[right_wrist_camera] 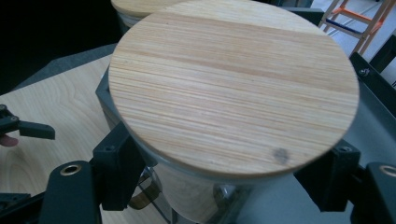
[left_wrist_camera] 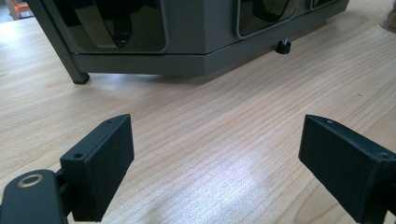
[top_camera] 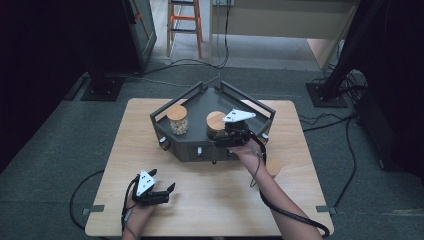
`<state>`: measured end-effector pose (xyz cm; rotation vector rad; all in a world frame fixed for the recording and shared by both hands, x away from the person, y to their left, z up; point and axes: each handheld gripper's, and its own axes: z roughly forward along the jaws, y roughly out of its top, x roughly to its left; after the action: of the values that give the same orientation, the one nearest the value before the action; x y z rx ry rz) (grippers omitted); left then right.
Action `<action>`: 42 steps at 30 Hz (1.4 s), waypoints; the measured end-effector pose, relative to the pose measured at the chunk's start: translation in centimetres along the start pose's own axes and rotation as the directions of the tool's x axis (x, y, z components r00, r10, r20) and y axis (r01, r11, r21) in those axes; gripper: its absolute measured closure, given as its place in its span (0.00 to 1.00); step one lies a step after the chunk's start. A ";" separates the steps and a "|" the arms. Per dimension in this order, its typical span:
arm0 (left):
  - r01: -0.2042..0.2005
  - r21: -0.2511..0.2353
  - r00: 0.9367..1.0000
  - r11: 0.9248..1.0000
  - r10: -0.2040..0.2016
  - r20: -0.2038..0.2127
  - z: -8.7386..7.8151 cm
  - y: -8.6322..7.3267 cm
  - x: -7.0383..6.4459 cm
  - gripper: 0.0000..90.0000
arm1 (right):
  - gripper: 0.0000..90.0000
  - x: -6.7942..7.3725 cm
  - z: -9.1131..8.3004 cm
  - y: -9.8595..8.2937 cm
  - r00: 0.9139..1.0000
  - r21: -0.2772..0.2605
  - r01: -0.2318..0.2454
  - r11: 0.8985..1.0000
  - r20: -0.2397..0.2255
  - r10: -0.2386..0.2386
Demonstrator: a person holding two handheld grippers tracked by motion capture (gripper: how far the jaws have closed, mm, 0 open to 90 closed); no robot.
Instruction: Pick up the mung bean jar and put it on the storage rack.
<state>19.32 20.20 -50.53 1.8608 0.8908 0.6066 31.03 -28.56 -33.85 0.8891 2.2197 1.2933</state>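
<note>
Scene: a light wooden table (top_camera: 210, 195) carried a dark grey angular metal tray with raised rails (top_camera: 165, 122), standing on short feet.
Task object: a glass jar with a round bamboo lid (top_camera: 216, 121) was seen inside the tray, at its front right part; in the right gripper view the lid (right_wrist_camera: 233, 84) lay close before the camera.
Second jar: a like glass jar with a wooden lid, holding pale contents (top_camera: 177, 120), stood at the tray's left part, apart from the first.
Loose item: a round wooden disc (top_camera: 273, 168) lay on the table just right of the right forearm; what it was could not be told.
Right gripper: the right gripper (top_camera: 226, 137) was placed around the jar body just under the lid, one jaw on either side; contact appeared made, so it was judged clamped on the jar.
Left gripper: the left gripper (top_camera: 159, 189) rested on the table near the front left, jaws spread wide with nothing between them, well apart from the tray.
Step in hand: judged as the grasp of the jar, either for lifting out or just after setting in; which could not be told.
Next move: if lifted, a straight rise would be called for, so that the jar base clears the front rail.
</note>
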 end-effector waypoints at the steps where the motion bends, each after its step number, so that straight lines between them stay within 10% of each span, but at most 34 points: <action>1: 0.000 -0.001 1.000 1.000 0.000 0.000 0.0 0.0 0.0 0.11 | 0.28 0.0 0.1 0.1 1.000 0.004 0.007 1.000 0.003 -0.007; 42: -0.006 0.003 1.000 1.000 0.006 0.006 0.0 0.0 -0.1 0.11 | 0.28 -1.9 4.7 1.5 0.994 0.094 -0.067 0.993 0.095 0.058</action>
<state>19.32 20.12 -50.51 1.8674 0.8831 0.6029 35.79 -26.54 -34.73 1.0403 2.2144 1.1558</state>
